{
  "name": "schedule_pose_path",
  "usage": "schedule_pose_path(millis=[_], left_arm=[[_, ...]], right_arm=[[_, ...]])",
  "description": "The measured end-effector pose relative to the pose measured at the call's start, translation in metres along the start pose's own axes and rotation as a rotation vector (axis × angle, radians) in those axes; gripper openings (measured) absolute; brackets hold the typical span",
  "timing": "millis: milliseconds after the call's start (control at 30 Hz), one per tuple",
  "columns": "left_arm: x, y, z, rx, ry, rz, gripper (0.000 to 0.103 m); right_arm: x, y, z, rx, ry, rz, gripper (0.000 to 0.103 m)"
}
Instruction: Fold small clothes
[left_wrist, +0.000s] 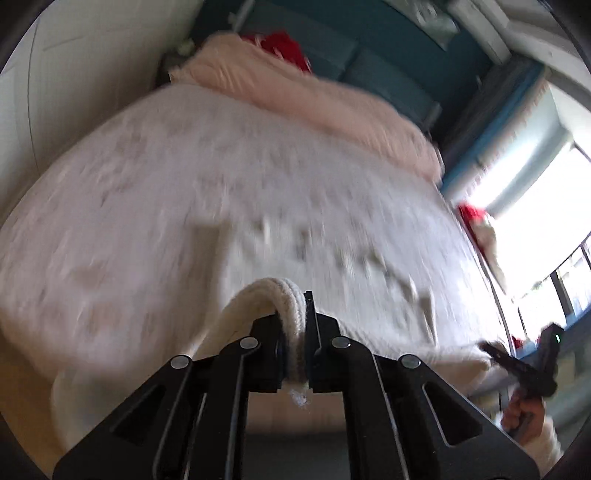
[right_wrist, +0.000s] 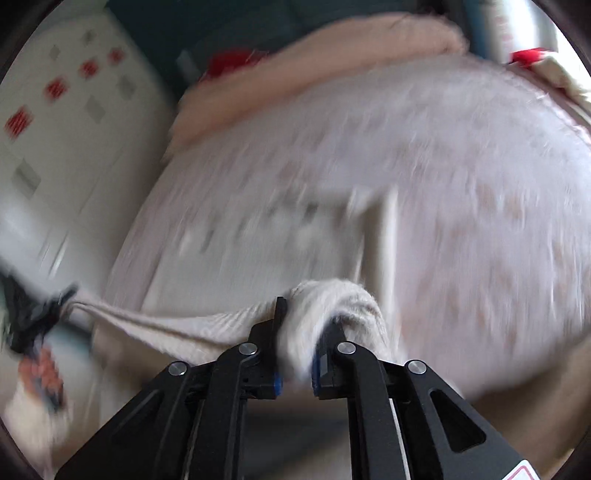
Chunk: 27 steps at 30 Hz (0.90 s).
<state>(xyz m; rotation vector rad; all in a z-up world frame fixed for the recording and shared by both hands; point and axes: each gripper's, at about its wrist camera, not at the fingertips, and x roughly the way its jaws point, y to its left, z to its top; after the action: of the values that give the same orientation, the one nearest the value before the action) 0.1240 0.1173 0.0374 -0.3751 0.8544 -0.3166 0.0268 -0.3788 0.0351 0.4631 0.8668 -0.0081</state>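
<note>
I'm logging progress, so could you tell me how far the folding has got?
Done: no finished fold shows. In hand: the left gripper and right gripper each pinch an edge of the cream knit garment, stretched between them over the bed. Left: all folding; blur hides detail.

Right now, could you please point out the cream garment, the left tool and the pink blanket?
cream garment (left_wrist: 266, 295): left wrist view, ribbed edge above the grip.
left tool (left_wrist: 297, 354): left wrist view, between its fingertips.
pink blanket (left_wrist: 295, 92): left wrist view, its middle.
</note>
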Motion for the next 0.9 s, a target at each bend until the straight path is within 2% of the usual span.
schedule_pose_path(millis=[67, 100, 133, 167, 200, 233, 267, 300, 333, 400, 467, 533, 600, 633, 700, 733, 767, 800, 833, 900], left_arm=[[0.058, 0.009, 0.024, -0.048, -0.029, 0.017, 0.014], [0.080, 0.012, 0.029, -0.049, -0.020, 0.036, 0.015], [0.101, 0.016, 0.033, -0.053, -0.018, 0.078, 0.022], [0.120, 0.020, 0.035, -0.060, -0.010, 0.151, 0.032], [0.133, 0.025, 0.035, -0.070, 0.000, 0.220, 0.034], [0.136, 0.031, 0.036, -0.095, -0.003, 0.215, 0.039], [0.134, 0.038, 0.036, -0.126, -0.009, 0.162, 0.057], [0.129, 0.045, 0.036, -0.152, -0.012, 0.126, 0.068], [0.124, 0.047, 0.035, -0.166, -0.023, 0.114, 0.083], [0.120, 0.052, 0.036, -0.146, -0.050, 0.085, 0.087], [0.134, 0.048, 0.039, -0.101, -0.007, 0.098, 0.087], [0.163, 0.050, 0.039, -0.084, 0.092, 0.098, 0.087], [0.185, 0.053, 0.037, -0.099, 0.159, 0.093, 0.087], [0.191, 0.053, 0.035, -0.105, 0.167, 0.101, 0.082], [0.201, 0.051, 0.033, -0.080, 0.170, 0.108, 0.066], [0.205, 0.049, 0.032, -0.056, 0.180, 0.113, 0.042], [0.210, 0.046, 0.031, -0.027, 0.197, 0.119, 0.008], [0.213, 0.044, 0.030, 0.014, 0.211, 0.137, 0.007], [0.211, 0.042, 0.029, 0.039, 0.199, 0.143, 0.006], [0.196, 0.039, 0.032, 0.063, 0.147, 0.135, 0.006]], right_arm=[[0.037, -0.001, 0.025, 0.019, -0.078, -0.070, 0.017], [0.051, -0.002, 0.030, 0.022, -0.103, -0.116, 0.028], [0.067, -0.006, 0.035, 0.040, -0.122, -0.194, 0.034], [0.077, -0.010, 0.037, 0.073, -0.129, -0.244, 0.035], [0.080, -0.014, 0.037, 0.099, -0.133, -0.245, 0.035], [0.077, -0.017, 0.034, 0.134, -0.151, -0.214, 0.043], [0.073, -0.017, 0.031, 0.146, -0.170, -0.198, 0.050], [0.067, -0.017, 0.025, 0.137, -0.199, -0.205, 0.060], [0.065, -0.015, 0.021, 0.100, -0.213, -0.223, 0.064], [0.074, -0.011, 0.018, 0.014, -0.189, -0.243, 0.066], [0.091, -0.009, 0.017, -0.034, -0.124, -0.252, 0.066], [0.106, -0.010, 0.017, -0.034, -0.086, -0.262, 0.066], [0.121, -0.015, 0.020, -0.009, -0.056, -0.257, 0.066], [0.130, -0.020, 0.022, 0.018, -0.038, -0.256, 0.066], [0.144, -0.025, 0.022, 0.043, -0.013, -0.258, 0.066], [0.150, -0.027, 0.022, 0.049, 0.002, -0.264, 0.050], [0.155, -0.029, 0.021, 0.058, 0.021, -0.259, 0.030], [0.157, -0.031, 0.020, 0.066, 0.036, -0.251, 0.008], [0.156, -0.032, 0.018, 0.080, 0.042, -0.243, 0.007], [0.138, -0.023, 0.017, 0.068, -0.023, -0.221, 0.007]])
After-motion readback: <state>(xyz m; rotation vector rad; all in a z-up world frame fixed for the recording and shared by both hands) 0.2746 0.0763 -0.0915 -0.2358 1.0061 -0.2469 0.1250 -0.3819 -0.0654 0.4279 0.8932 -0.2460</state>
